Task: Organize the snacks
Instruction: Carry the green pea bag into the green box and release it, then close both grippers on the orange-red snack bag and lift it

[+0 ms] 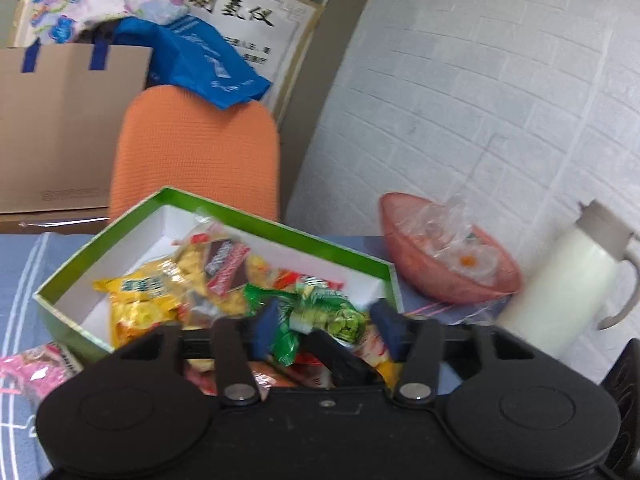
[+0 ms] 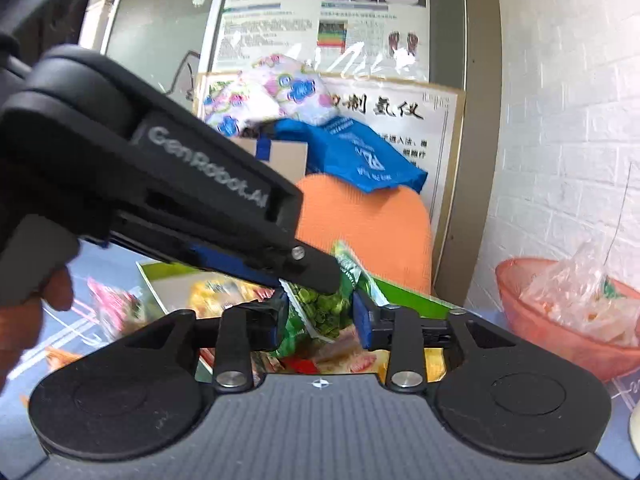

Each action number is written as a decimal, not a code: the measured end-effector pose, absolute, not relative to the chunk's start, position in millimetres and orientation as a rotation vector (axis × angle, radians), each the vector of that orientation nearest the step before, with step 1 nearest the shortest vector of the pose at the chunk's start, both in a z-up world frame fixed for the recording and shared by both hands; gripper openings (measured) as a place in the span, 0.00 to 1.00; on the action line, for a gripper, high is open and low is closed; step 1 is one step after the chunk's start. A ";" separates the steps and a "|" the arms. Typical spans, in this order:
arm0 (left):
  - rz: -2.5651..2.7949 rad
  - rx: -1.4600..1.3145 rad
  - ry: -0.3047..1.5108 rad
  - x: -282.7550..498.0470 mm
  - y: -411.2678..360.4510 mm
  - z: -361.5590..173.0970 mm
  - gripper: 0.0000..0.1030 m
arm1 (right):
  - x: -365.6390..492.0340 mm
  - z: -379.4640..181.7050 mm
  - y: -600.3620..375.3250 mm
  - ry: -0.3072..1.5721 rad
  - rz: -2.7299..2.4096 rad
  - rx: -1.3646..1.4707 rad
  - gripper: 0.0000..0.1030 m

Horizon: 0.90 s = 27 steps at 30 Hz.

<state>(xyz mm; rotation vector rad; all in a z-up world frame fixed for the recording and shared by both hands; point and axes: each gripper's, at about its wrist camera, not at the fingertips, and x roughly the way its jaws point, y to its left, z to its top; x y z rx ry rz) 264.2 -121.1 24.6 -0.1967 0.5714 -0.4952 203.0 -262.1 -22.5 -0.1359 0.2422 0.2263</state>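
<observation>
Both tools (image 1: 326,330) (image 2: 320,320) spread around green packet (image 1: 320,320) — contact unclear, box (image 1: 224,216) half-hidden.

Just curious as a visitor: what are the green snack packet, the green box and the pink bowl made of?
Green snack packet: thin glossy plastic film, judging by its crinkles and shine. Green box: probably cardboard, with a printed green outside, matte white inside and stiff straight walls. Pink bowl: likely translucent plastic, since light shows through its smooth wall.

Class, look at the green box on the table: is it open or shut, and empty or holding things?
Open and holding things. The green box has no lid on it, its white inside shows, and snack packets lie piled inside.
</observation>
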 end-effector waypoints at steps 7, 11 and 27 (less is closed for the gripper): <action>-0.442 -0.309 0.591 235.0 -76.3 15.6 1.00 | 164.9 -21.5 -268.2 0.198 0.198 -0.151 1.00; -0.411 -0.334 0.591 203.1 -41.6 15.0 1.00 | 141.2 -14.6 -268.2 0.224 0.266 -0.092 1.00; -0.280 -0.467 0.743 188.9 33.7 -32.2 1.00 | 104.6 -37.0 -190.3 0.448 0.583 -0.058 1.00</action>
